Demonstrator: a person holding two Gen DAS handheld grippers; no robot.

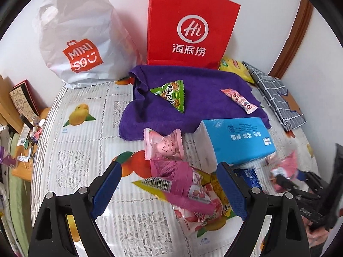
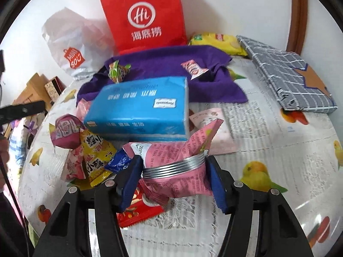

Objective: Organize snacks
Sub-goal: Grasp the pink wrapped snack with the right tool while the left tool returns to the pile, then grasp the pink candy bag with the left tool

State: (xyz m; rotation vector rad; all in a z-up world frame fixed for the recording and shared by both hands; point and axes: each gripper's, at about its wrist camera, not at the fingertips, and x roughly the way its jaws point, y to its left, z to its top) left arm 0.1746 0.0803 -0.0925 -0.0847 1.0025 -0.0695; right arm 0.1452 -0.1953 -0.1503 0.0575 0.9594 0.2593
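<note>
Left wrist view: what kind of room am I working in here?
Probably a home, not a shop: a table with a fruit-print cover stands against a white wall, shopping bags behind it, and a cluttered wooden side shelf beside it.

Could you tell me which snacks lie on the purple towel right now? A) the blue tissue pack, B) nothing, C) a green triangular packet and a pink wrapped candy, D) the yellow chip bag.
C: the green triangular packet and the pink wrapped candy lie on the purple towel.

Pink snack packet [image 2: 178,167] crumpled, clamped between right claw [image 2: 173,180] pads. Green triangular packet [image 1: 171,95] and pink candy bar [image 1: 239,100] lie apart on purple towel [image 1: 193,115].
</note>
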